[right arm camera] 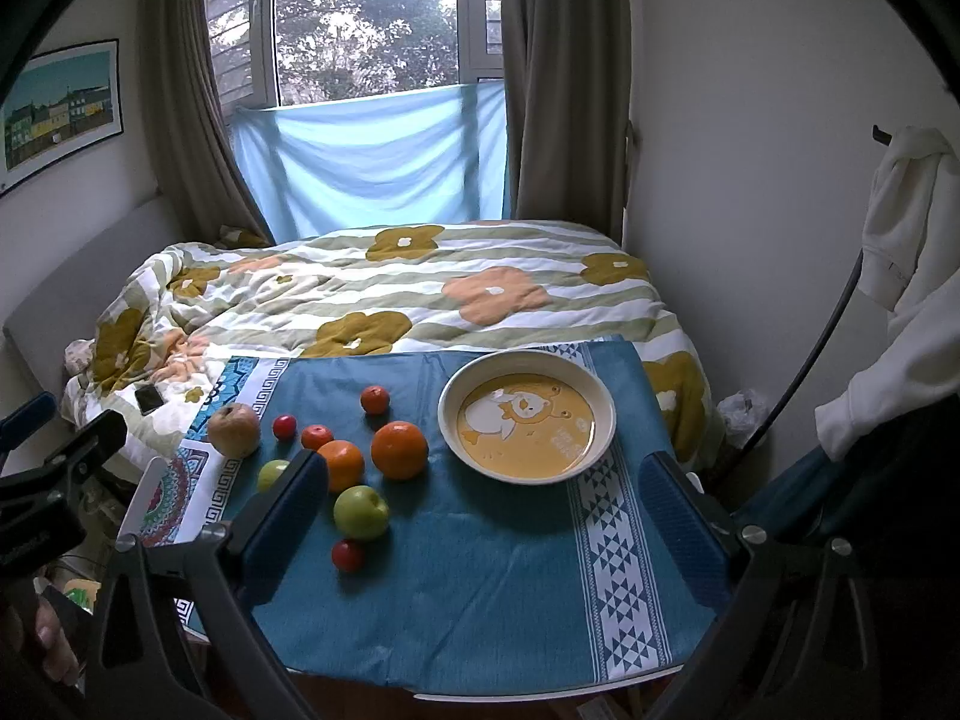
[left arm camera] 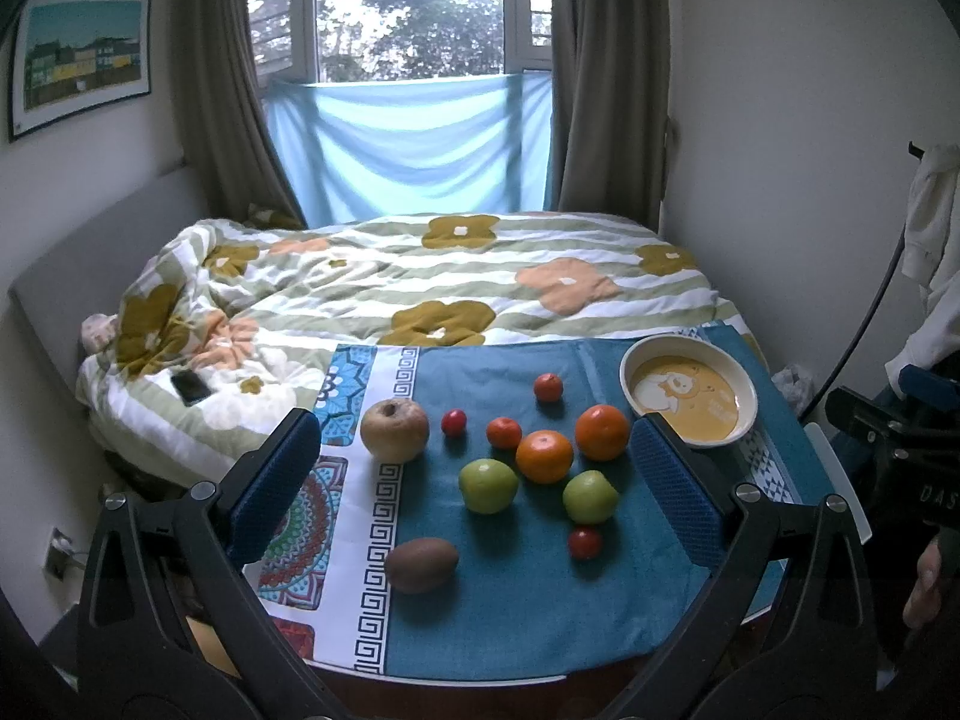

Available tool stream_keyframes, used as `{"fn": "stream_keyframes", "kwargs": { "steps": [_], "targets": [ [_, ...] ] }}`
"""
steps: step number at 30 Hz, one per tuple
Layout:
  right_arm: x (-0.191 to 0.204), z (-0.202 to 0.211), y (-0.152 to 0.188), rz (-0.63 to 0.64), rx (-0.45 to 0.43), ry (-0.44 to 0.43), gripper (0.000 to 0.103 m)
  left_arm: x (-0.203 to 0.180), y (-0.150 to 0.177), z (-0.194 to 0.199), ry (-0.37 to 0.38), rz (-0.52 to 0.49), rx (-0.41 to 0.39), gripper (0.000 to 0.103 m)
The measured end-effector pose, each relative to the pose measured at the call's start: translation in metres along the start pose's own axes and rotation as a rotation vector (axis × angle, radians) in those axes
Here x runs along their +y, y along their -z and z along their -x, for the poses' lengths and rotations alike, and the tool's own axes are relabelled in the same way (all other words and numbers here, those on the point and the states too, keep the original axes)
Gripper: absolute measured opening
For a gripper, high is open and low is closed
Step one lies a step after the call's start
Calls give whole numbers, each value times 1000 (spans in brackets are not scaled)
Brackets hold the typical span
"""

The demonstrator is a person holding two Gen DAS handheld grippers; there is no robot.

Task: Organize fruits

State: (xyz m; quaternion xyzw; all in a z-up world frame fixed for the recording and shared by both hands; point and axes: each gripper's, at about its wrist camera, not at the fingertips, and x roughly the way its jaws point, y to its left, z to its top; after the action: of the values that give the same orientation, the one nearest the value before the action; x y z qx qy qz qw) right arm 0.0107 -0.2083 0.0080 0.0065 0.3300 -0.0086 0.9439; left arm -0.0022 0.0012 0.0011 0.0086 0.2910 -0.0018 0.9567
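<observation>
Loose fruit lies on a teal cloth (left arm camera: pixel 528 588) over a small table: a brown pear (left arm camera: pixel 394 430), a kiwi (left arm camera: pixel 421 564), two green apples (left arm camera: pixel 488 485) (left arm camera: pixel 590 497), two oranges (left arm camera: pixel 545 456) (left arm camera: pixel 602 432), small tangerines (left arm camera: pixel 504 432) (left arm camera: pixel 548 387) and small red fruits (left arm camera: pixel 453 422) (left arm camera: pixel 585 543). A cream bowl (right arm camera: pixel 603 420) with a yellow cartoon bottom stands empty at the far right. My left gripper (left arm camera: pixel 474 474) hovers open above the fruit, nothing between its fingers. My right gripper (right arm camera: pixel 480 510) hangs open over bare cloth in front of the bowl, its left finger (right arm camera: pixel 288 510) hiding part of a green apple (right arm camera: pixel 271 473).
A bed with a flowered duvet (left arm camera: pixel 420 282) lies right behind the table, a dark phone (left arm camera: pixel 191 387) on it. Curtains and a window stand beyond. White clothing (right arm camera: pixel 900 276) hangs at the right wall. A hand (left arm camera: pixel 924 582) holds the other gripper at the frame edge.
</observation>
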Motion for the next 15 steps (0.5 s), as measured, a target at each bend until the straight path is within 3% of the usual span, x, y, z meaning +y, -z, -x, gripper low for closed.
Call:
{"fn": "stream_keyframes", "kwargs": {
  "steps": [15],
  "targets": [
    [1,4,2,-3,-1,-3,103,-1,-2,3,-2,-1,-4,103]
  ]
}}
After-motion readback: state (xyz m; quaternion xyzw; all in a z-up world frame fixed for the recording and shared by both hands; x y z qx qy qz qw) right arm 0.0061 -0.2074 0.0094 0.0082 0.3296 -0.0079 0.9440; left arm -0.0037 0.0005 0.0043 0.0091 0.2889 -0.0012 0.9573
